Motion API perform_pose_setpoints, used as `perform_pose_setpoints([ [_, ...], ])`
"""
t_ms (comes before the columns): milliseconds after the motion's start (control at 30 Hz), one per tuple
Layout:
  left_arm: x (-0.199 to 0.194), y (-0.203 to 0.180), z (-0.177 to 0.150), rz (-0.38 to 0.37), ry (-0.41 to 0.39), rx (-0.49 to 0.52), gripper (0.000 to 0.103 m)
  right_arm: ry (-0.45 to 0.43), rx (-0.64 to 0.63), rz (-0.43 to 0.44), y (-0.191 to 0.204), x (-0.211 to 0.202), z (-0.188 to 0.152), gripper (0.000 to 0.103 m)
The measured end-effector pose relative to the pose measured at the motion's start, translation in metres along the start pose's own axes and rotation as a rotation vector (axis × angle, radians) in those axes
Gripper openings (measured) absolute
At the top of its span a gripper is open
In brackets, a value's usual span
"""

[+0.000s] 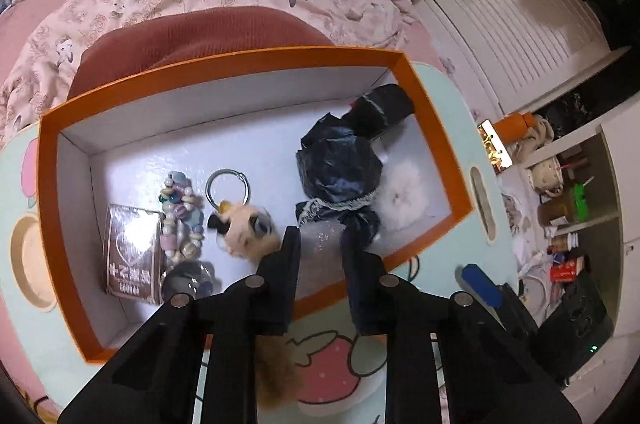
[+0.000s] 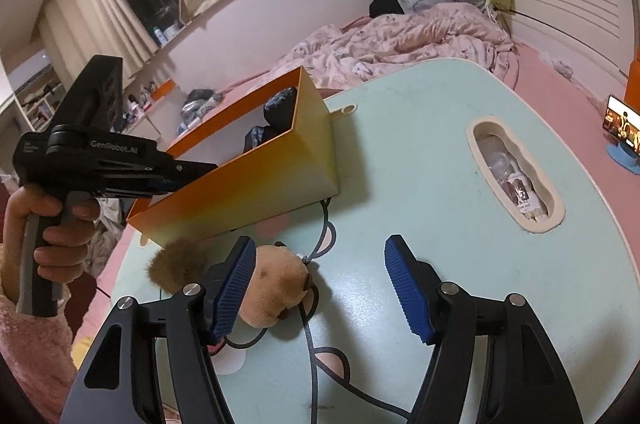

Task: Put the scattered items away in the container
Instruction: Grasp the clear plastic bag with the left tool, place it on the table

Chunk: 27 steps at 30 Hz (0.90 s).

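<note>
- Left wrist view alone shows the box (image 1: 432, 128) floor: keyring (image 1: 227, 186), beads (image 1: 182, 212), black bag (image 1: 340, 164).
- Right wrist view alone shows the plush toy (image 2: 276, 288) on the table (image 2: 400, 164).
- Left gripper (image 1: 320, 244) jaws are parted, empty over the box.
- Right gripper (image 2: 320, 280) jaws are wide, empty.
- The near wall hides most box contents in the right view.

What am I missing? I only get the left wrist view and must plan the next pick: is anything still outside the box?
Observer: Yes, a tan plush toy lies on the table, in front of the orange box.
Operator: Is the right gripper on it?
Observer: No. The right gripper is open, with one blue pad right beside the toy.
Operator: Anything tangled there?
Observer: A dark cord runs past the toy; I cannot tell whether it is attached.
</note>
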State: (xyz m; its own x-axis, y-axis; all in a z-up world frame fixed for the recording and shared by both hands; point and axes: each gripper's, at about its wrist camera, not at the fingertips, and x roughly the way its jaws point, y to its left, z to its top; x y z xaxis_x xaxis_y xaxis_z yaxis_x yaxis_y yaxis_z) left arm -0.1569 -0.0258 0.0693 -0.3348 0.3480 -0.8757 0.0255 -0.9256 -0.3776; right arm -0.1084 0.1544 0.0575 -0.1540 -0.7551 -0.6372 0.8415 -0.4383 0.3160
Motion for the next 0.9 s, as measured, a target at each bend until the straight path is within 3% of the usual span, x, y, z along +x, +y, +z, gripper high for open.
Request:
perform_pose_setpoints([
  [100, -0.006, 0.007, 0.004, -0.019, -0.04, -0.03, 0.019, 0.004, 0.002, 0.001, 0.0, 0.0, 0.001, 0.067],
  [267, -0.064, -0.001, -0.003, -0.104, -0.223, -0.008, 0.018, 0.01, 0.007, 0.001, -0.002, 0.001, 0.001, 0.067],
  [433, -0.113, -0.012, -0.042, -0.172, -0.356, 0.045, 0.019, 0.014, 0.003, 0.0, 0.0, 0.001, 0.001, 0.067],
  [500, -0.107, -0.015, -0.064, -0.167, -0.351, 0.065, 0.019, 0.015, 0.004, 0.0, 0.0, 0.001, 0.001, 0.067],
  [700, -0.035, -0.018, -0.115, -0.183, -0.249, 0.098, 0.019, 0.018, 0.002, -0.007, 0.0, 0.0, 0.0, 0.067],
  [800, -0.019, -0.016, -0.126, -0.151, -0.292, 0.095, 0.02, 0.021, 0.0, -0.011, 0.001, 0.001, -0.001, 0.067],
  [900, -0.02, -0.022, -0.137, -0.058, -0.377, 0.126, 0.035, 0.022, -0.004, -0.02, 0.001, 0.001, 0.0, 0.068],
])
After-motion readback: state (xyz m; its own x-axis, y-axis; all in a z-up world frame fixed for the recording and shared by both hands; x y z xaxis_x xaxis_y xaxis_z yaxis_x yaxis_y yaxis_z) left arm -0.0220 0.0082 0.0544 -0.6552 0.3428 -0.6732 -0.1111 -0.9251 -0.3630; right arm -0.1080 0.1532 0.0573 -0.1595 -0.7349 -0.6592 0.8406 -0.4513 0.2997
